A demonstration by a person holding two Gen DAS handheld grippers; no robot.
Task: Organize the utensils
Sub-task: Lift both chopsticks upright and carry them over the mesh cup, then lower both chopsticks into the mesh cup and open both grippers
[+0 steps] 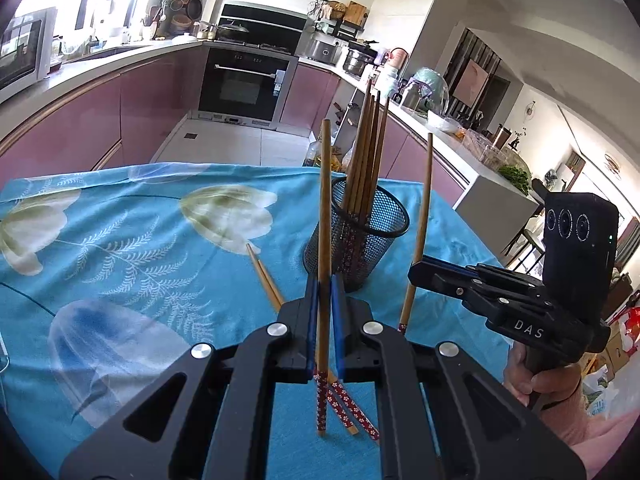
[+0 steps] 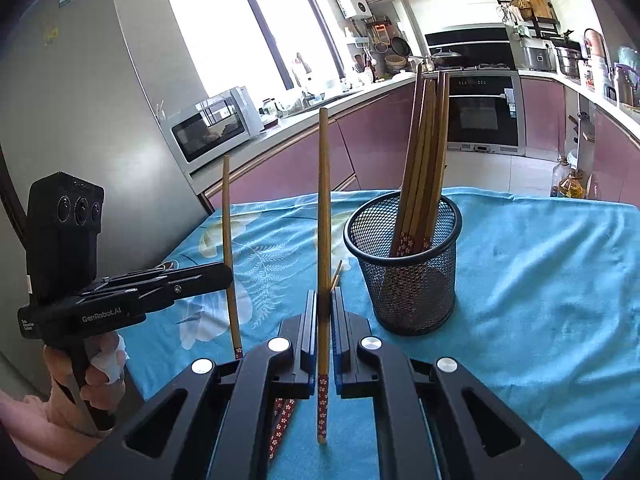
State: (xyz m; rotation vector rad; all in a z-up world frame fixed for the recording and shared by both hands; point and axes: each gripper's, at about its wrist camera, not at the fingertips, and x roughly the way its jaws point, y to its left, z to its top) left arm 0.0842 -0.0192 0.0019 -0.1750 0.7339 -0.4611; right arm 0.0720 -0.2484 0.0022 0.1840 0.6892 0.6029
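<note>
From the left wrist: the left gripper (image 1: 325, 320) is clamped on a single chopstick (image 1: 324, 208), held nearly upright with its patterned end down, above the blue flowered cloth on the counter (image 1: 120, 240). Just beyond stands the black mesh holder (image 1: 356, 236), several chopsticks already standing inside. Two loose chopsticks (image 1: 266, 280) lie on the cloth beneath the gripper, so the sorting looks partly done. To the right, the right gripper (image 1: 416, 274) pinches a second chopstick (image 1: 420, 232), also upright.

From the right wrist: the right gripper (image 2: 325, 320) is closed on its chopstick (image 2: 324, 208), the mesh holder (image 2: 404, 264) near on the right. This view looks down into the holder, showing the patterned ends resting low inside. The left gripper (image 2: 224, 276) appears at left, gripping its chopstick (image 2: 230, 248). The loose pair is mostly hidden here; only tips (image 2: 336, 274) and patterned ends show. Both held sticks, then the loose pair, appear left to place.
</note>
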